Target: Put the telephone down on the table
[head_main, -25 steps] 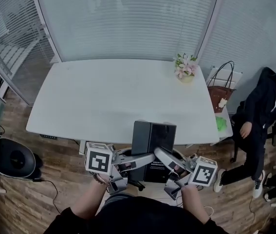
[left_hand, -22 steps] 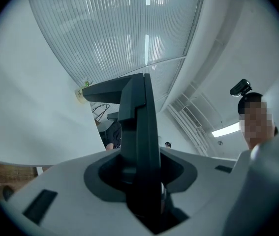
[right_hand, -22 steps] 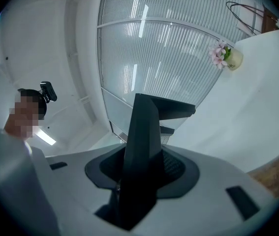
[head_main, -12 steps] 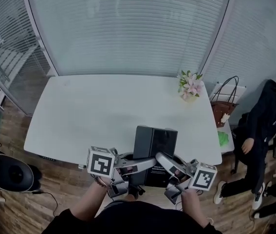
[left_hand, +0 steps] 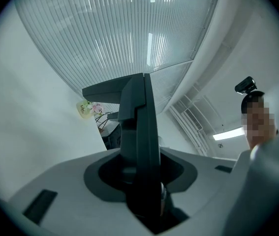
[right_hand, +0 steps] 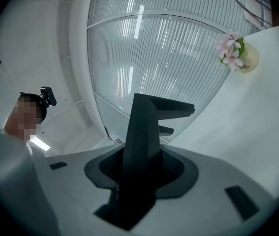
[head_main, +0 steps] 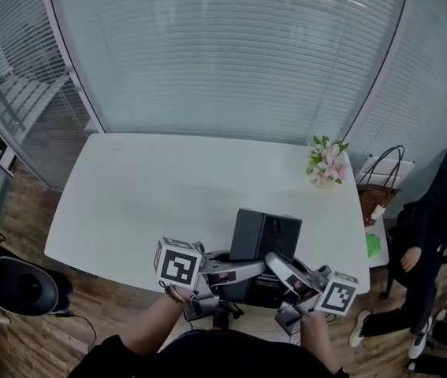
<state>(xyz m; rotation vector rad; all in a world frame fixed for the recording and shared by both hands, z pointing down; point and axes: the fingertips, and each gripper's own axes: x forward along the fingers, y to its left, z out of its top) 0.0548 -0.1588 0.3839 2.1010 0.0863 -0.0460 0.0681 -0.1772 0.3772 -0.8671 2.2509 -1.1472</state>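
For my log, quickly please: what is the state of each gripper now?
left gripper: closed on the telephone, its left side.
right gripper: closed on the telephone, its right side.

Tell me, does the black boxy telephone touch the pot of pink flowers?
Apart. The head view shows bare white table between the telephone at the near edge and the pot of pink flowers far right.

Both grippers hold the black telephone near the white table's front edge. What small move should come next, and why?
Probably carry the telephone a little way forward over the table before lowering it. The left gripper and right gripper clamp its two sides, and it seems to hang only partly over the near edge, so lowering here could miss the top.
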